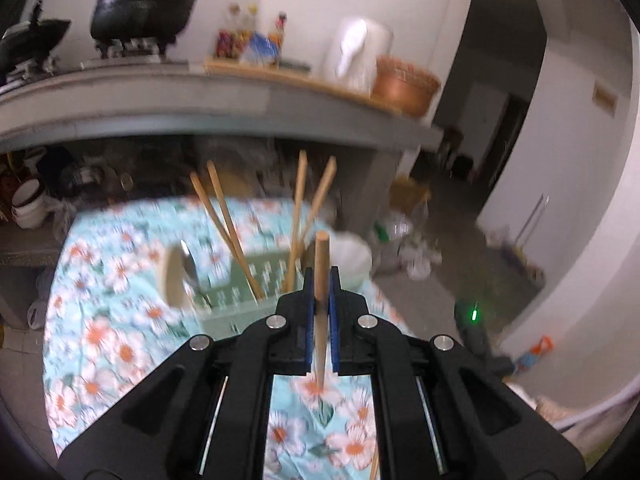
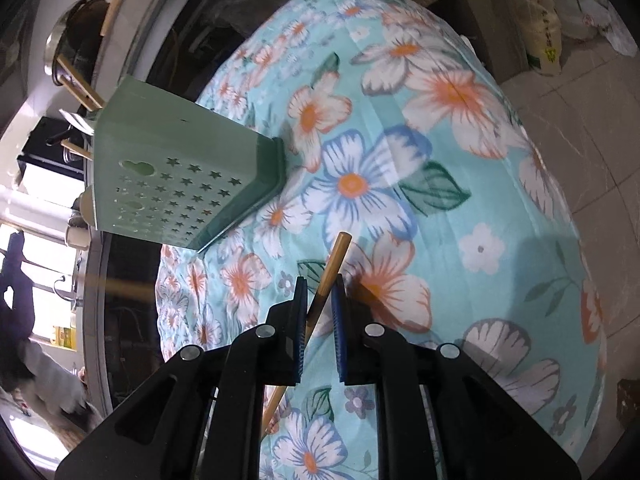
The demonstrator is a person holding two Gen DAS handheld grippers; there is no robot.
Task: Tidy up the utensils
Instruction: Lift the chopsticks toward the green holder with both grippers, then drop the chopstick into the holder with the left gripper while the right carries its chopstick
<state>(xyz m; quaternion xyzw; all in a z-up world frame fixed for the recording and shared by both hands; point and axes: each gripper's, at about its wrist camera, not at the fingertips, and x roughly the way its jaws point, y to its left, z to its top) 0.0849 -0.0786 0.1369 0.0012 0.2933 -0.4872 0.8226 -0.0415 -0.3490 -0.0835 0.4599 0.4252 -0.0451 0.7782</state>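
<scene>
A kitchen lies behind the work: a grey counter (image 1: 224, 100) carries a black pot (image 1: 148, 4), a copper-coloured bowl (image 1: 406, 86) and some jars, all blurred. Below it a table is covered with a turquoise flowered cloth (image 2: 460, 184).

On the cloth stands a pale green utensil holder (image 2: 180, 172) with star-shaped holes in its wall. In the left wrist view it sits just beyond the tips of the left gripper (image 1: 322, 280), slightly to their left, and several wooden chopsticks (image 1: 298, 216) lean out of its top in two pairs. A metal spoon (image 1: 190, 268) and a wooden spoon bowl (image 1: 174, 276) also stick up at the holder's left end, smeared by motion.

The left gripper is clamped on a single wooden chopstick (image 1: 321, 272): its blue pads press both sides, the blunt end rising above the fingertips and the thin end hanging below them over the cloth.

The right gripper (image 2: 320, 292) is likewise closed on another chopstick (image 2: 334, 264), which runs slantwise between its pads, top end leaning right and forward, lower end passing back under the fingers. From this gripper the holder is well ahead and to the left, apart from the tips.
</scene>
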